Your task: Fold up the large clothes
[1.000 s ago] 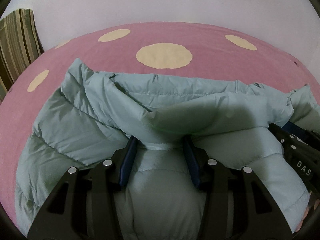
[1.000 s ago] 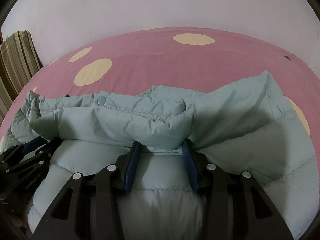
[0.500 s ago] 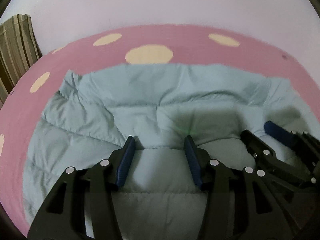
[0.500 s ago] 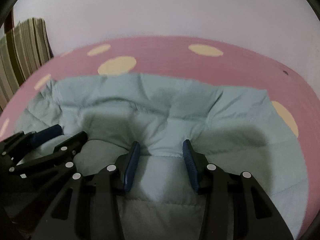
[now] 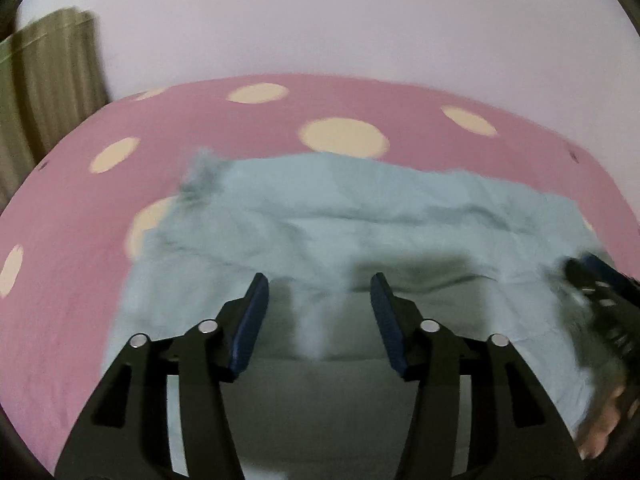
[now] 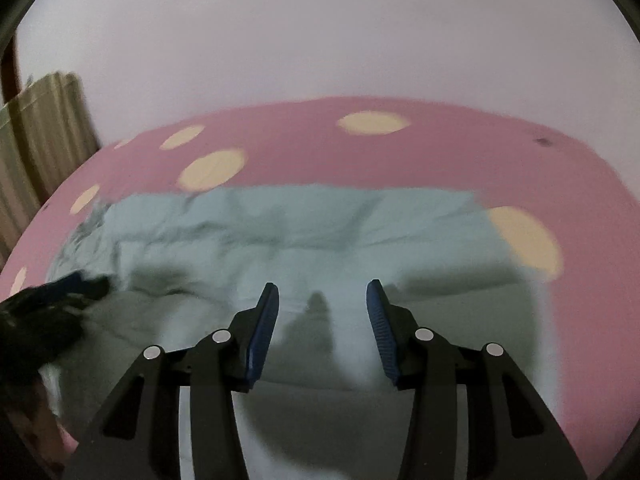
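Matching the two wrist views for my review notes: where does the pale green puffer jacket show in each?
Left wrist: pale green puffer jacket fills centre and lower right, under the claw.
Right wrist: it spans the centre, reaching lower left.
Shared landmark: the olive striped curtain at upper left.

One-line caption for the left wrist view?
Open left claw above a pale green puffer jacket lying on a pink spotted bedsheet; right claw at frame edge.

Pale-green puffer jacket (image 5: 360,216); folded, lying flat on pink spotted bedsheet (image 5: 72,240); blurred.
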